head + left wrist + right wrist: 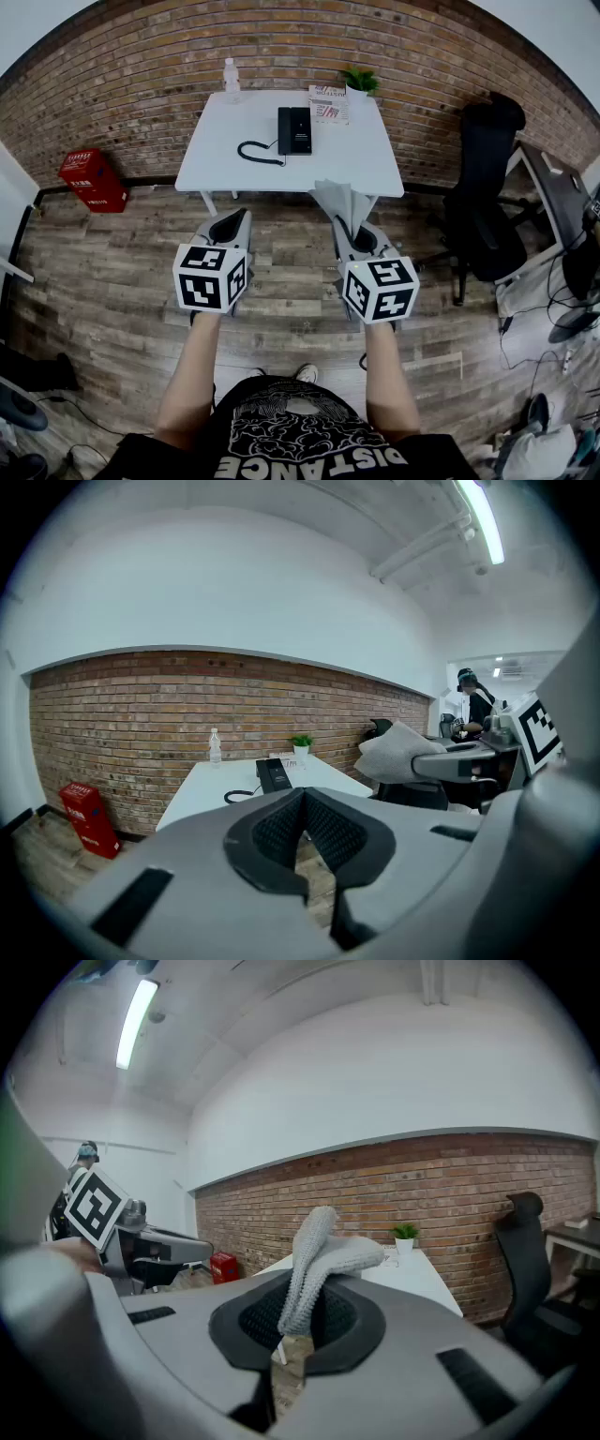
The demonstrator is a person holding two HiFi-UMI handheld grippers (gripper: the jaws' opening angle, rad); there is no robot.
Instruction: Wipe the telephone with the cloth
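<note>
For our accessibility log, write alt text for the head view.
A person standing on a wooden floor holds two grippers toward a white table bearing a black telephone; the right gripper clamps a grey cloth, the left gripper holds nothing. A brick wall stands behind the table.

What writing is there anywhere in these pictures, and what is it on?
"DISTANCE": on the black shirt, seen upside down.
Card: red print, too blurred to read.
Red box: white print, too small to read.
Marker cubes: patterns only, no words.
</note>
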